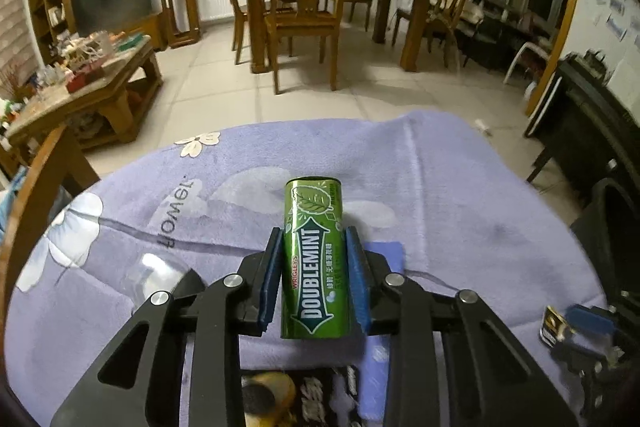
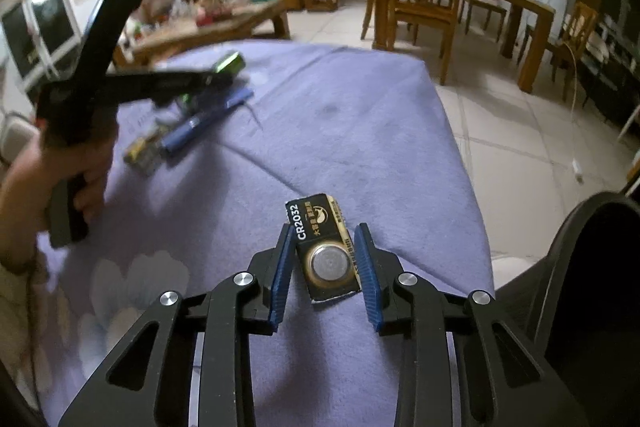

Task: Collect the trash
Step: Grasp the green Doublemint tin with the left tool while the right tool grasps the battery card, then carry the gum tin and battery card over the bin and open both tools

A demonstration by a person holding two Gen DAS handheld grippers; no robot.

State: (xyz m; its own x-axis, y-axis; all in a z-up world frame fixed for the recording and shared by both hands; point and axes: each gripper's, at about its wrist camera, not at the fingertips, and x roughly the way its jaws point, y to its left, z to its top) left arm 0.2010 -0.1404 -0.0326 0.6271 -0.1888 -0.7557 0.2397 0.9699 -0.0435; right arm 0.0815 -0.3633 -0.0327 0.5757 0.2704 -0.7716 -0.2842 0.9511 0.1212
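Gripping a green gum can (image 1: pixel 314 259), left gripper (image 1: pixel 314 247) raised, right gripper (image 2: pixel 325 251) low, clamping battery card (image 2: pixel 326 251).

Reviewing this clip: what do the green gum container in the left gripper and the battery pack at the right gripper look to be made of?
Doublemint container: glossy green printed shell with soft highlights, probably plastic or a shrink-wrapped tin; the look leaves it open. It sits clamped in the left gripper.
CR2032 battery pack: black-and-gold printed card with a torn, pale edge suggesting paperboard, holding a dull silver metal coin cell, likely under a clear blister. The right gripper brackets it.
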